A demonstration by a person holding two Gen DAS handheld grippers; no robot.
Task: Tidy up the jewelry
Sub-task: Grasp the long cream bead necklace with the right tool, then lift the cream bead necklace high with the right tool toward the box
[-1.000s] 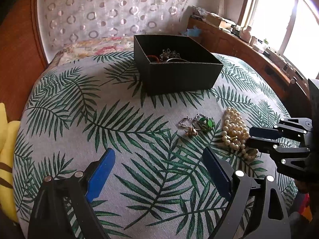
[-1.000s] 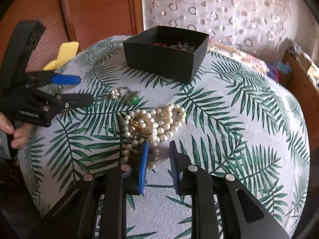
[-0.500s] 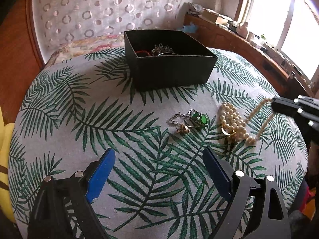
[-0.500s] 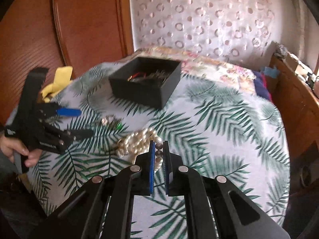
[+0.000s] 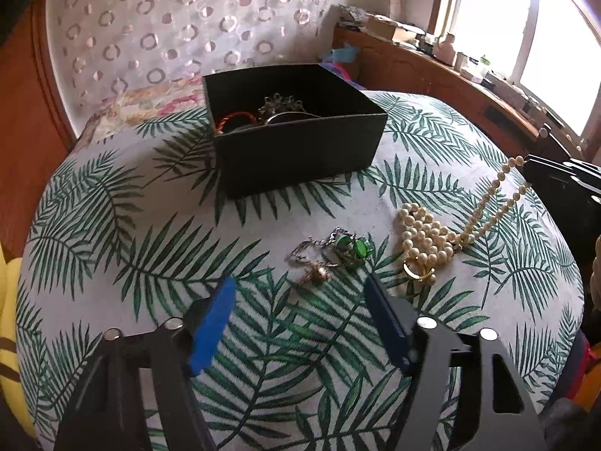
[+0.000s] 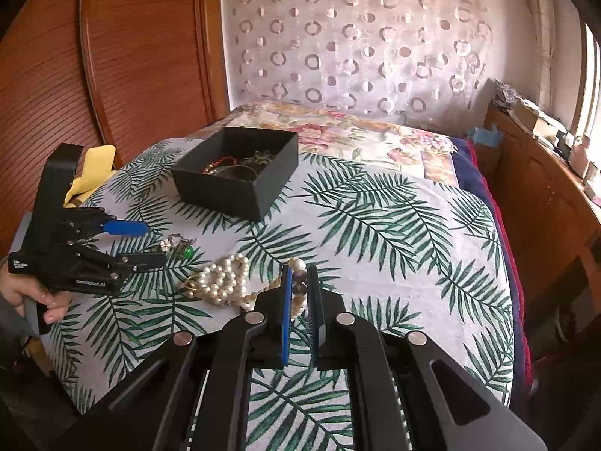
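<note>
A pearl necklace (image 5: 424, 236) lies partly heaped on the palm-leaf cloth, and two strands rise to my right gripper (image 6: 299, 282), which is shut on its beads (image 6: 299, 288) and holds that end up. The heap also shows in the right wrist view (image 6: 221, 280). A green-stone piece with a silver chain (image 5: 347, 250) and a small gold charm (image 5: 317, 274) lie just ahead of my left gripper (image 5: 300, 300), which is open and empty. It shows in the right wrist view too (image 6: 144, 244). The black box (image 5: 296, 131) holds several pieces of jewelry.
The cloth covers a rounded surface (image 5: 112, 225) that drops off at its edges. A yellow item (image 6: 88, 173) lies at the left edge. A wooden ledge (image 5: 469, 86) with clutter runs along the window on the right. A floral cover (image 6: 357, 135) lies behind the box.
My right gripper closed on the pearl necklace and rose, pulling its strands up off the cloth. My left gripper drifted forward toward the green-stone piece and stayed open.
</note>
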